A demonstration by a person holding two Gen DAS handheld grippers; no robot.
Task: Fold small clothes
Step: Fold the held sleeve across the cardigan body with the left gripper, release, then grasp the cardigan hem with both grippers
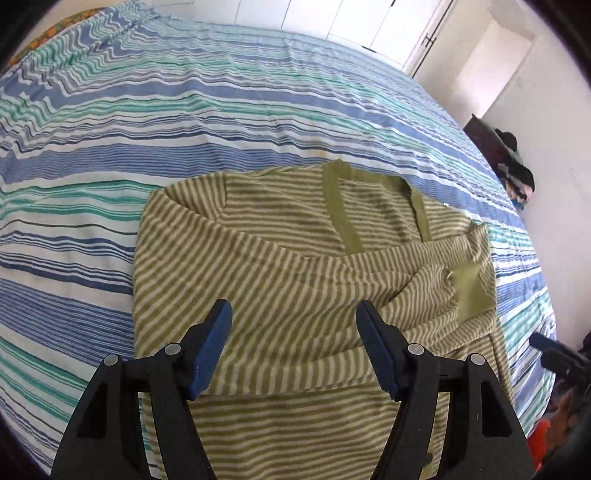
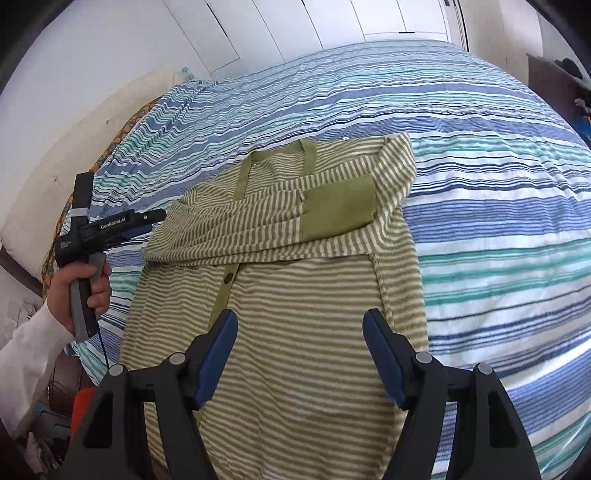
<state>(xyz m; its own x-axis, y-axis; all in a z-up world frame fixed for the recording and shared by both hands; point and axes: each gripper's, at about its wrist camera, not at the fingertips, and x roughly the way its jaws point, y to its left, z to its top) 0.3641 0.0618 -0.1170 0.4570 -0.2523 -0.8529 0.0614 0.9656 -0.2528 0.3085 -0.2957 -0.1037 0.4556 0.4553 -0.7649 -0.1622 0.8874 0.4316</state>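
A: Nearest first. What are the tongs doing?

B: Left tongs (image 1: 294,314) gaping wide, nothing betw. the blue pads, hovering over the near part of the cardigan (image 1: 280,280). Right tongs (image 2: 300,325) same: spread wide, empty, above the lower front of the garment.

A: And the garment itself?

B: Olive-and-cream striped cardigan, lying flat on the bed (image 1: 184,110), hem twd the cameras, V-neck at the far end. In the right wrist view the button placket (image 2: 226,288) runs up the middle w/ one dark button visible. Both sleeves are folded across the chest; the top one ends in a plain olive cuff (image 2: 338,206).

A: Anything beside it?

B: In the right wrist view, the left hand (image 2: 88,284) in a white sleeve grips its gripper handle just off the cardigan's left edge, over the bedspread. Bed cover is blue, teal and white stripes.

A: Further back?

B: White wardrobe doors (image 1: 369,22) behind the bed, and a dark wooden piece w/ a heap of clothes (image 1: 517,173) by the wall.
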